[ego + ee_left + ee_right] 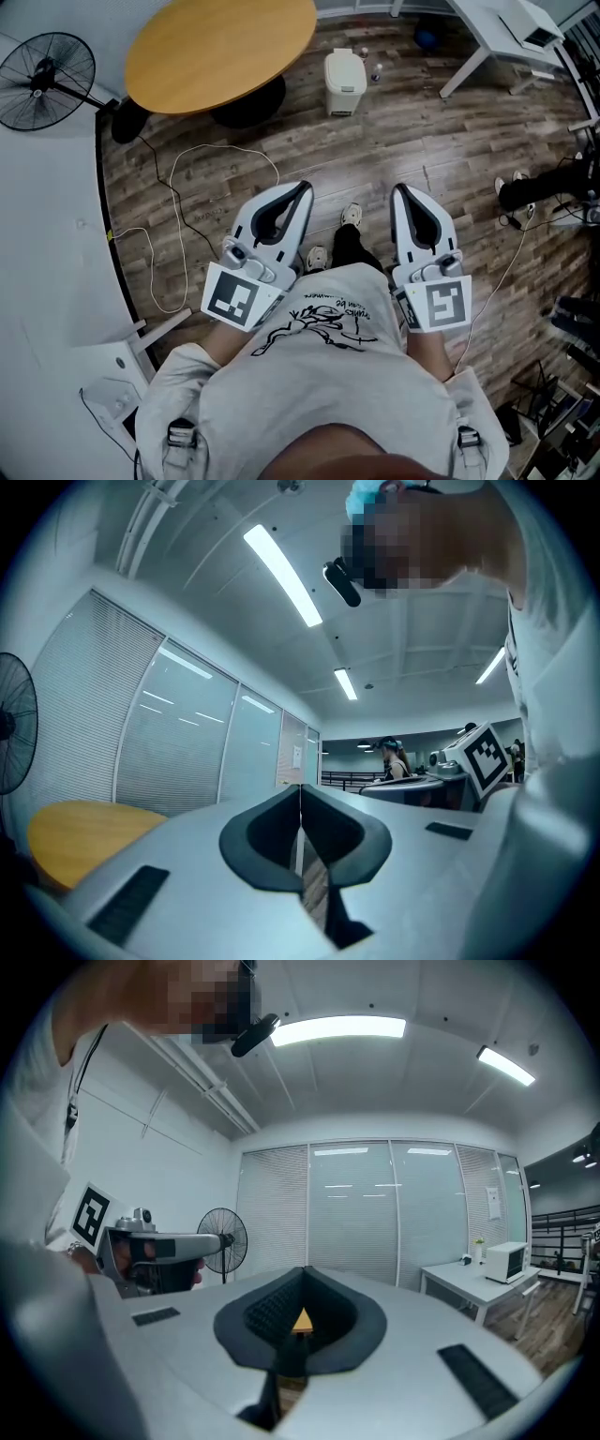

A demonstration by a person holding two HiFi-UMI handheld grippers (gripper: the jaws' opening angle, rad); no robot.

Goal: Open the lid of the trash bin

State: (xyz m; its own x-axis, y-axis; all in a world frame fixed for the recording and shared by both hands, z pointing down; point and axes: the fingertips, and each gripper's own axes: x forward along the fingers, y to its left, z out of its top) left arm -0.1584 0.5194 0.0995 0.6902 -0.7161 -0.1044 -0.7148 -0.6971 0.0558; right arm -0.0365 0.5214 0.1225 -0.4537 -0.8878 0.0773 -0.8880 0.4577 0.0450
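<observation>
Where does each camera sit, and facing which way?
Head view: on the person's head, steeply down at white lidded trash bin; own torso, left gripper, right gripper.
Left gripper view: on that gripper, level along shut jaws toward glass partitions; right gripper visible.
Right gripper view: likewise, toward blinds; left gripper visible.
Head and left share round wooden table, black pedestal fan.

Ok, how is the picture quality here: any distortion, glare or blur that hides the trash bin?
Head view: fisheye bend curves the floorboards, yet the trash bin is evenly lit and fairly sharp. Left gripper view: bluish cast, round vignette, bright ceiling strip, bin not in frame. Right gripper view: same vignette, a glaring light strip.
</observation>
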